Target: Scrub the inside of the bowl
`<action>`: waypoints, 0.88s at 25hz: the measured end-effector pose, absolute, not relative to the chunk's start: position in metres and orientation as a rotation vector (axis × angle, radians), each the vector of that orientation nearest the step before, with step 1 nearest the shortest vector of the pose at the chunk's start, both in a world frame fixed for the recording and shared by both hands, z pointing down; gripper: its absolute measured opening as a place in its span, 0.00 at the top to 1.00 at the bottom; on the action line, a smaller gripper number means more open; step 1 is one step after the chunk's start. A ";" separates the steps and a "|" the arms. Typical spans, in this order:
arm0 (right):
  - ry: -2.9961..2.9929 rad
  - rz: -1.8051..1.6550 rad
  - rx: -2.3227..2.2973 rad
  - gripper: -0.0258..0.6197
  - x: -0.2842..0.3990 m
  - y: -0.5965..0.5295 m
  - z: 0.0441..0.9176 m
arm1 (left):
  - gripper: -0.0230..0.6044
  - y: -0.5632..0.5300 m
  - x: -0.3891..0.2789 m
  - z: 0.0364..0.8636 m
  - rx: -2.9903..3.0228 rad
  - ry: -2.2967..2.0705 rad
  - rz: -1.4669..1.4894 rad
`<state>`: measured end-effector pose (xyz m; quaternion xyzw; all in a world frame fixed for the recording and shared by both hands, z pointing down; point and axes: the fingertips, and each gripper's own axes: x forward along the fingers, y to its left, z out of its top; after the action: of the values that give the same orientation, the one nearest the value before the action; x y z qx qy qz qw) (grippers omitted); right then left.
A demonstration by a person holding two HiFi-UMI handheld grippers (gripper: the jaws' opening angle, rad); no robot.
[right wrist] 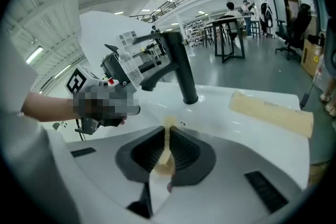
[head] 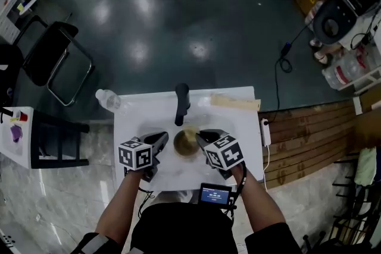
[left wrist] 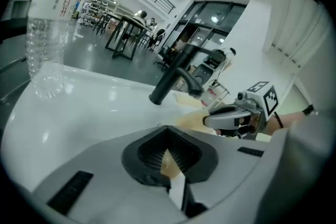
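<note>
Left claw (left wrist: 169,156) pinches the rim of the bowl (head: 186,143), just in front of the faucet (head: 181,103). Right claw (right wrist: 167,153) is clamped on a tan piece (right wrist: 166,157), likely the scrubber. I judge scrubbing is in hand; next I'd sweep it round inside.

Tan bowl (head: 186,143), black faucet (head: 181,103), white sink (head: 136,117).

Glossy white countertop (head: 134,116), matt black tap (head: 181,101)
</note>
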<state>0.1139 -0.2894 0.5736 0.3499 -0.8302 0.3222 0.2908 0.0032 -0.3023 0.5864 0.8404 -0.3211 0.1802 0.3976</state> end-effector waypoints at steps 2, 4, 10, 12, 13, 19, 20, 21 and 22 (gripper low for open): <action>-2.253 0.834 0.956 0.90 0.116 -0.288 0.555 | 0.96 -0.297 0.006 0.562 2.210 -0.749 0.362; -2.287 0.811 0.976 0.90 0.117 -0.283 0.537 | 0.96 -0.288 0.006 0.538 2.290 -0.678 0.274; -2.431 0.873 1.079 0.90 0.120 -0.257 0.482 | 0.96 -0.251 -0.001 0.489 2.478 -0.511 0.081; -2.500 0.932 1.155 0.90 0.124 -0.249 0.462 | 0.96 -0.237 -0.003 0.480 2.528 -0.480 0.064; -2.529 0.958 1.196 0.90 0.127 -0.245 0.454 | 0.96 -0.230 -0.003 0.477 2.551 -0.468 0.063; -2.564 1.037 1.378 0.90 0.146 -0.214 0.442 | 0.96 -0.183 0.004 0.472 2.606 -0.432 0.109; -2.565 1.045 1.387 0.90 0.147 -0.209 0.443 | 0.96 -0.175 0.005 0.472 2.613 -0.429 0.123; -2.570 1.051 1.392 0.90 0.147 -0.204 0.443 | 0.96 -0.168 0.006 0.473 2.619 -0.430 0.137; -2.577 1.052 1.393 0.90 0.147 -0.199 0.442 | 0.96 -0.161 0.006 0.473 2.625 -0.433 0.150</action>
<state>0.1468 -0.1993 0.4417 0.4475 -0.8278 0.3380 0.0141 0.0057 -0.1611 0.4728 0.9573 -0.1579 0.0546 0.2360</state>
